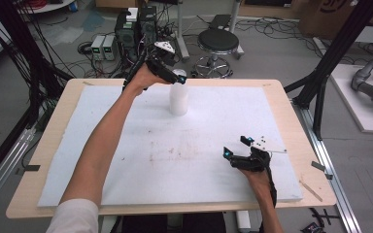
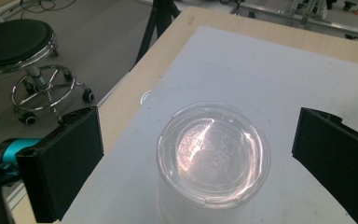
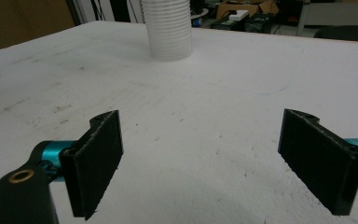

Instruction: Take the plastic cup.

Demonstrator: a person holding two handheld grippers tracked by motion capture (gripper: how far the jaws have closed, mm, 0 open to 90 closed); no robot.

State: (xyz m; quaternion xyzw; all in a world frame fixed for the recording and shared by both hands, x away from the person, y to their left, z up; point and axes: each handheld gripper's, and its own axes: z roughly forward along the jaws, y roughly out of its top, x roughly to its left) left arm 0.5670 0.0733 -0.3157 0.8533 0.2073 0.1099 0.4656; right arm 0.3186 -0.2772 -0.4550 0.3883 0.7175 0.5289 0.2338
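Note:
A tall stack of clear plastic cups [image 1: 178, 97] stands upright on the white foam board [image 1: 126, 145], toward its far middle. My left gripper [image 1: 175, 75] hovers right over the stack's top, open, its jaws spread wide on either side of the top cup's rim [image 2: 213, 154] without touching it. The ribbed side of the stack [image 3: 168, 29] stands far ahead in the right gripper view. My right gripper [image 1: 236, 147] rests low over the board near its front right, open, with nothing between its jaws [image 3: 200, 163].
The foam board lies on a wooden table [image 1: 291, 126]. A black stool [image 1: 217, 43] stands beyond the far edge, with cables and black boxes [image 1: 136, 26] on the floor. A metal frame post [image 1: 330, 58] rises at the right.

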